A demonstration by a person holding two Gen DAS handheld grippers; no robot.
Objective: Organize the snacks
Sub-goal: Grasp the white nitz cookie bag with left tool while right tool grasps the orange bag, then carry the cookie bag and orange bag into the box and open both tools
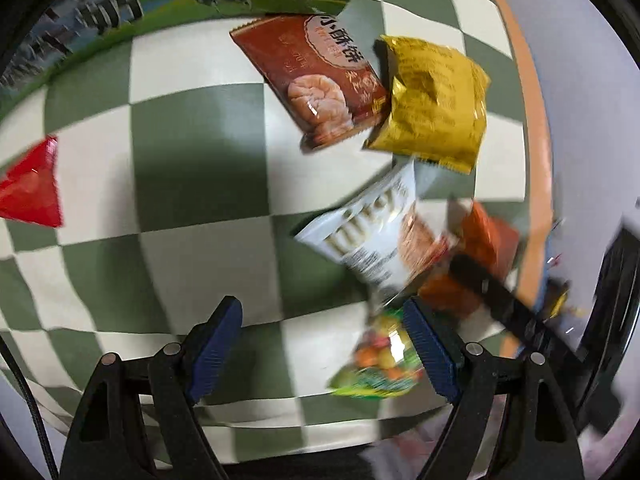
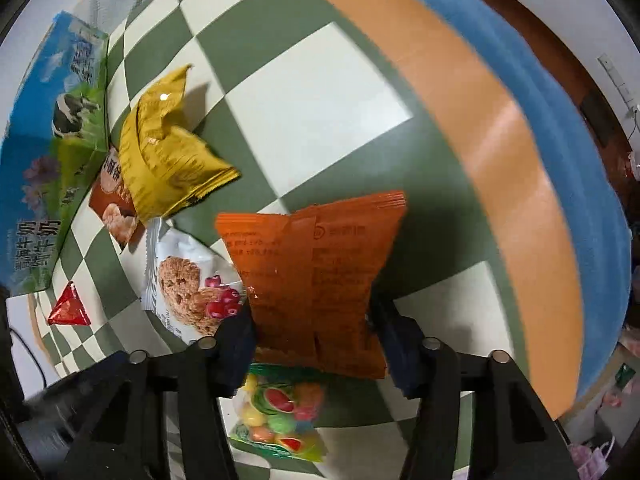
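Orange snack packet (image 2: 316, 280) sits clamped between the right gripper (image 2: 316, 344) pads, above the fruit-candy bag (image 2: 280, 416). Left gripper (image 1: 320, 344) gapes empty over the checkered cloth (image 1: 180, 152), candy bag beside its right pad.

Green-and-white checked tablecloth (image 2: 320, 92), orange band (image 2: 492, 152) and blue strip (image 2: 540, 92) at right, dark wall upper right

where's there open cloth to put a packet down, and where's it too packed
Free: the checked cloth between the red triangle packet and the brown biscuit packet, and the stretch in the right wrist view between the orange packet and the orange border. Crowded: the yellow packet, white cookie packet and candy bag lie bunched together.
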